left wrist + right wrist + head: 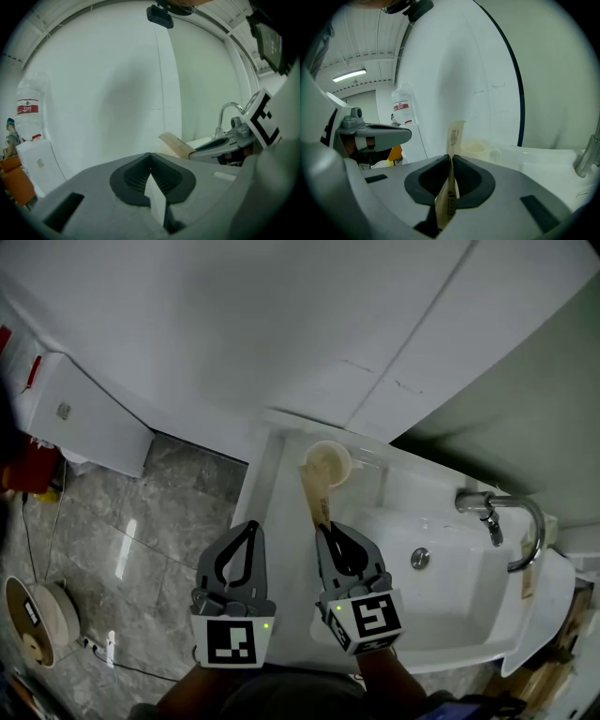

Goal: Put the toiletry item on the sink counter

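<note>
right hand-held gripper (pixel 323 525) pinches a packet (pixel 314 491) above the white sink counter (pixel 279 542)

Left gripper (pixel 250 525): a grey moulded shell is seen, with black looped jaws lined with ribbed dark pads.
Right gripper (pixel 324 527): the same grey shell and black jaws are seen.
Marker cubes (pixel 232 641): white faces are printed with black square patterns, and a small green light is lit on each.
Shell detail: rectangular dark slots are recessed beside the jaws.
</note>
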Demonstrator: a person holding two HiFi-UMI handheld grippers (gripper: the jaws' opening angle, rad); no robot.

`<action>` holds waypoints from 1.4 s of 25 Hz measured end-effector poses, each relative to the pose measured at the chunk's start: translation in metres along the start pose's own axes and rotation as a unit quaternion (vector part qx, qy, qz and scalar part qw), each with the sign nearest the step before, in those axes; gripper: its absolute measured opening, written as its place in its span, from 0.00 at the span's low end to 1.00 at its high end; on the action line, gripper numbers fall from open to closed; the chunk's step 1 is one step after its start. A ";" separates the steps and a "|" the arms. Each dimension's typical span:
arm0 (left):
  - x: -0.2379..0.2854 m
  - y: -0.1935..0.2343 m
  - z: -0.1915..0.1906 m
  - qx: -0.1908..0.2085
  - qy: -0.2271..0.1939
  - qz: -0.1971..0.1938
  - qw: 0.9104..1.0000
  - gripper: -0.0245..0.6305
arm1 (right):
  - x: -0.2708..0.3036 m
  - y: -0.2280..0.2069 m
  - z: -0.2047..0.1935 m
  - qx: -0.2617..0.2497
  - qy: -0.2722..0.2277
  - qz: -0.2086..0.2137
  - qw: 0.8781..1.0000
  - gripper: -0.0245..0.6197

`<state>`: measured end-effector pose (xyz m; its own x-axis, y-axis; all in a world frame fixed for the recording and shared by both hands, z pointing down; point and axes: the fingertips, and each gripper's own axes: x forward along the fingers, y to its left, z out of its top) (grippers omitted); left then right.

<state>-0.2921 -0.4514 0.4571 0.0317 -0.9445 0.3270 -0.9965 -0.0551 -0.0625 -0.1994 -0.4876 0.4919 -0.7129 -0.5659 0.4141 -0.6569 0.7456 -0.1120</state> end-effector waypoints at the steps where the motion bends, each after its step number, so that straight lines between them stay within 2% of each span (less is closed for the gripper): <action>1: 0.001 0.003 -0.004 -0.001 0.004 0.002 1.000 0.05 | 0.004 0.001 -0.004 0.001 0.006 0.003 1.000 0.10; 15: 0.019 0.023 -0.038 -0.020 0.041 0.017 0.999 0.05 | 0.045 0.007 -0.047 0.021 0.063 0.030 0.997 0.10; 28: 0.024 0.025 -0.045 -0.032 0.050 0.026 0.998 0.05 | 0.058 0.018 -0.057 0.020 0.084 0.067 0.994 0.10; 35: 0.023 0.024 -0.044 -0.035 0.049 0.028 0.998 0.05 | 0.059 0.018 -0.054 0.018 0.079 0.064 0.995 0.10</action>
<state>-0.3191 -0.4602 0.5050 -0.0274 -0.9093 0.4152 -0.9996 0.0223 -0.0171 -0.2399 -0.4881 0.5629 -0.7455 -0.4030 0.5308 -0.5741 0.7929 -0.2042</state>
